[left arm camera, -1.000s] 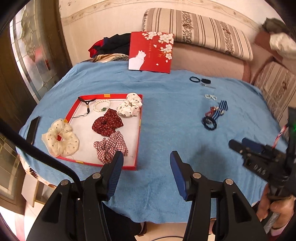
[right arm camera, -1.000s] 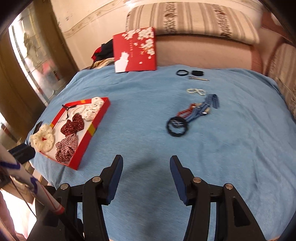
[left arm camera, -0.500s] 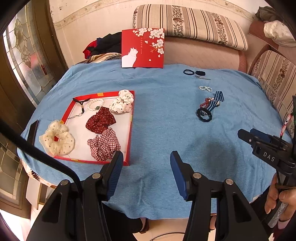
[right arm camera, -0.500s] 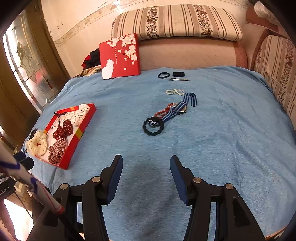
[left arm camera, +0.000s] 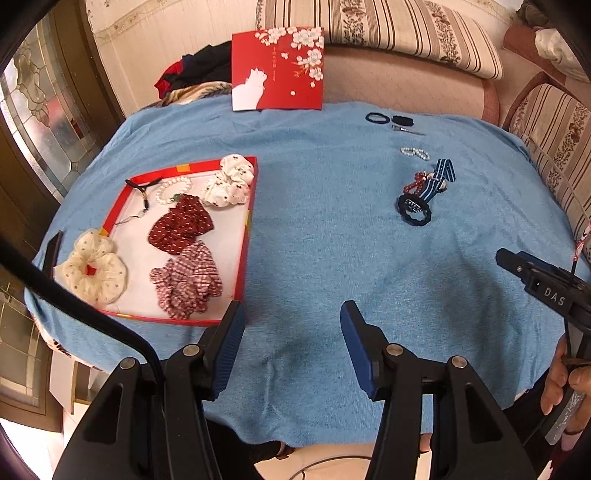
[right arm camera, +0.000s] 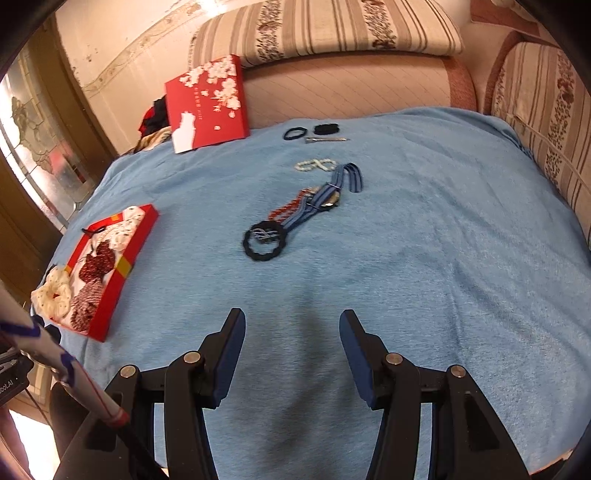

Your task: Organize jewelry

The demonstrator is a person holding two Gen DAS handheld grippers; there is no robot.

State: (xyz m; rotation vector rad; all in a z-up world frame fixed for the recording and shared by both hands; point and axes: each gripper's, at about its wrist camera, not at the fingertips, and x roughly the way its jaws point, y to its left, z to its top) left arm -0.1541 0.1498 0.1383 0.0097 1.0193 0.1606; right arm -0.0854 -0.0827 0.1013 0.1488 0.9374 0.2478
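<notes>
Right wrist view: loose jewelry sits mid-cloth, ahead of the right gripper (right arm camera: 291, 325), whose jaws stand wide apart with nothing between them. Nearest piece is a black ring (right arm camera: 264, 241), touching the end of a blue striped strap (right arm camera: 325, 194) that runs away up-right. Red beads (right arm camera: 286, 209) lie alongside the strap, touching it. Just beyond, a white bead bracelet (right arm camera: 315, 164) twisted into a figure eight, close to the strap's far end but apart. Farther back: a thin black hair tie (right arm camera: 294, 133), a black lump (right arm camera: 325, 129) beside it, and a metal clip (right arm camera: 327, 139) just in front of both.

Left wrist view: red tray (left arm camera: 248, 225) on the left of the blue cloth (left arm camera: 325, 240), well apart from the loose group. Inside: cream scrunchie (left arm camera: 92, 271) hanging over the near-left rim, plaid scrunchie (left arm camera: 186, 282), dark red dotted scrunchie (left arm camera: 181, 225), white patterned scrunchie (left arm camera: 229, 184) in the far corner, pearl bracelet (left arm camera: 171, 190), black cord (left arm camera: 142, 190). Left gripper (left arm camera: 291, 325) jaws also spread apart, holding nothing, hovering over bare cloth just right of the tray's near corner.

Red lid with cat and blossoms (left arm camera: 277, 70) stands propped at the cloth's far edge against a striped sofa (left arm camera: 388, 33). The right gripper shows at this view's right edge, over the cloth's near-right side.
</notes>
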